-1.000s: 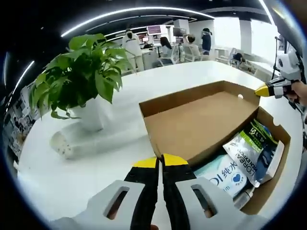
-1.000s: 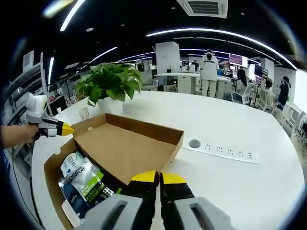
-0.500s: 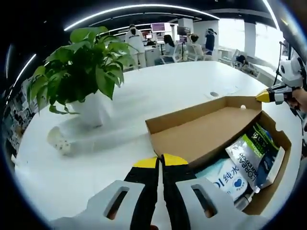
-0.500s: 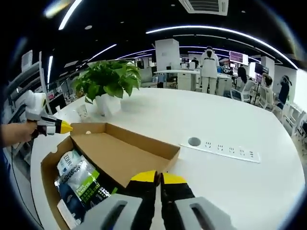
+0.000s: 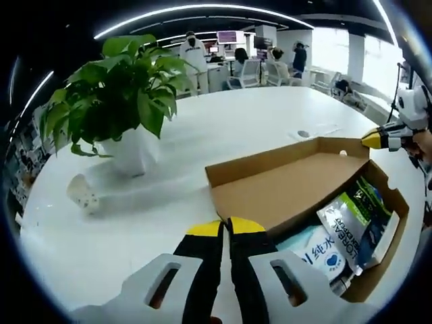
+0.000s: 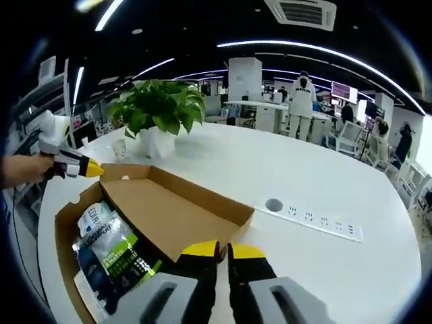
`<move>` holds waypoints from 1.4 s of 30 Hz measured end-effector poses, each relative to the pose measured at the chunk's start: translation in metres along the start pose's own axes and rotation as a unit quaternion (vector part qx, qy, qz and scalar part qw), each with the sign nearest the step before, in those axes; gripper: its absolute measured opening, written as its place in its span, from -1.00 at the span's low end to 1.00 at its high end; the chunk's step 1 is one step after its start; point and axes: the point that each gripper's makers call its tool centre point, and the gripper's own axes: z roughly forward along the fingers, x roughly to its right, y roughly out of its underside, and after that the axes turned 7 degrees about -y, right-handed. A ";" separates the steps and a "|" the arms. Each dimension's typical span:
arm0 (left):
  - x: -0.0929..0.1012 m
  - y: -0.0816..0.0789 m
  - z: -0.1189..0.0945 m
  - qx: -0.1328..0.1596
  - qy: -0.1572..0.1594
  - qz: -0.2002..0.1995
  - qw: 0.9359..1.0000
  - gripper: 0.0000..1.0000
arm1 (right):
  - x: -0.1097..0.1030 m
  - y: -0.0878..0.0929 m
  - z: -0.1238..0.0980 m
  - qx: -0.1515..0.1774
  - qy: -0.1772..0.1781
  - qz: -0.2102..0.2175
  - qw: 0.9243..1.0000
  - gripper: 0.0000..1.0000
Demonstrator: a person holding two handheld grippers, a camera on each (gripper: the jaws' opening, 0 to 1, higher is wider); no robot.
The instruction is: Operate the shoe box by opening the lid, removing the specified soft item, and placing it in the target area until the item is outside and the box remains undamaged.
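A brown cardboard shoe box [image 5: 397, 223] stands open on the white table, and its lid [image 5: 283, 189] is folded back almost flat. Inside lie soft packs: a white and green pouch [image 5: 349, 219] and a pale blue pack [image 5: 314, 251]. My left gripper [image 5: 226, 228] is shut on the lid's near corner. My right gripper [image 5: 370, 140] comes in from the right, pinching the lid's far corner. In the right gripper view my right gripper [image 6: 224, 250] is shut on the lid [image 6: 162, 212]. My left gripper [image 6: 94, 170] holds the opposite corner, with the green pouch [image 6: 111, 246] below it.
A leafy plant [image 5: 128, 115] in a white pot stands on the table, with a paper cup [image 5: 81, 196] lying beside it. A white power strip [image 6: 317, 223] and a round cable hole [image 6: 273, 203] lie beyond the box. People stand at desks far behind.
The lid has swung further back and now lies lower and flatter. Both grippers have stayed on its corners and followed it down.
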 end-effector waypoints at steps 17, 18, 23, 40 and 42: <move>0.014 -0.015 -0.031 0.037 0.006 0.031 0.999 -0.69 | -0.014 0.000 -0.027 0.015 -0.018 -0.023 0.999 -0.62; 0.016 -0.015 -0.032 0.037 0.008 0.031 0.999 -0.69 | -0.015 0.000 -0.029 0.017 -0.020 -0.025 0.999 -0.61; 0.032 -0.010 -0.043 0.035 0.022 0.045 0.998 -0.62 | -0.016 0.000 -0.033 0.023 -0.026 -0.025 0.999 -0.52; 0.091 0.031 -0.071 -0.015 0.085 0.065 0.994 -0.49 | -0.038 0.002 -0.057 0.036 -0.042 -0.055 0.997 -0.39; 0.096 0.035 -0.074 -0.023 0.089 0.062 0.994 -0.49 | -0.041 0.003 -0.060 0.037 -0.045 -0.057 0.997 -0.38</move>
